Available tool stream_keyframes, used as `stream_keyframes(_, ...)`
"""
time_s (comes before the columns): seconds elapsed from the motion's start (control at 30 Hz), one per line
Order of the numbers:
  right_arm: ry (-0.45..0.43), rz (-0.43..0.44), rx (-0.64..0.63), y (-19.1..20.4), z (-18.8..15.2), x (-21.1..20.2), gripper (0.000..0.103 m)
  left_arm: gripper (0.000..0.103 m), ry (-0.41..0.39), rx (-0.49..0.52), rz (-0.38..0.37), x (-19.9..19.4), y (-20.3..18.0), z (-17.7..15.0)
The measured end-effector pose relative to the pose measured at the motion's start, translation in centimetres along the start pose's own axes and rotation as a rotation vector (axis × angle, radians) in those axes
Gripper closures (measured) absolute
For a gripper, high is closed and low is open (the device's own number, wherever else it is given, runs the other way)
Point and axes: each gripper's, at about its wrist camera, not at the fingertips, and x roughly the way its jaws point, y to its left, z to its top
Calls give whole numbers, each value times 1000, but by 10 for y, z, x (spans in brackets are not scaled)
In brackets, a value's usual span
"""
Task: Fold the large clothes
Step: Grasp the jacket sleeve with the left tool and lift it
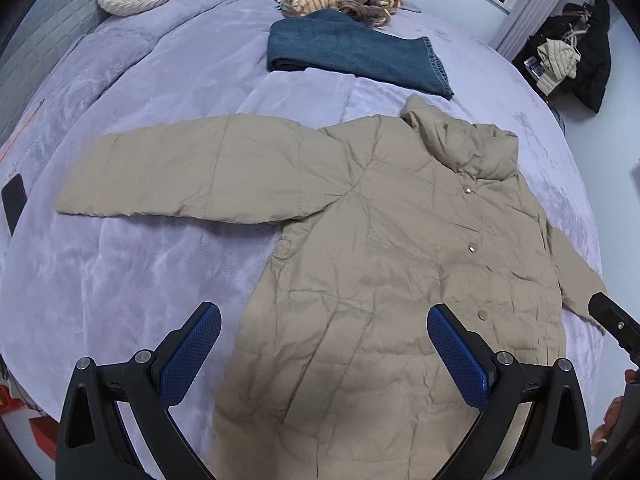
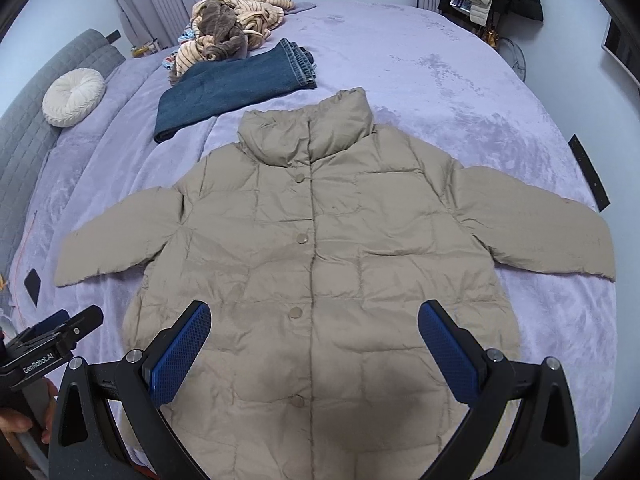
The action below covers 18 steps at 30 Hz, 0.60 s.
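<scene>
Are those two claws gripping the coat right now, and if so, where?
No. Both the left claw and the right claw are open and empty above the beige quilted puffer coat, which lies flat on the lilac plush bedspread.

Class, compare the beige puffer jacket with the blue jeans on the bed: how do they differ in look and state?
The beige jacket lies spread flat, sleeves out; the blue jeans are already folded. The jacket is quilted with snap buttons; the jeans are plain denim. The jacket lies nearer the grippers, the jeans beyond its collar. Both rest on the purple blanket.
</scene>
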Motion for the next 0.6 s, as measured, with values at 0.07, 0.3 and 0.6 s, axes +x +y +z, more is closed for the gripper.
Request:
stream_keyframes(0.07, 1, 33, 1, 10, 2, 13, 0, 0, -7, -53, -35, 14, 23, 6)
stream_keyframes(0.3, 166, 61, -79, 58, 0, 84, 0, 0, -85, -330, -62, 74, 132, 25)
stream_keyframes(0.6, 235, 140, -82, 93, -7, 152, 0, 0, -186, -576, -121, 130, 239, 68)
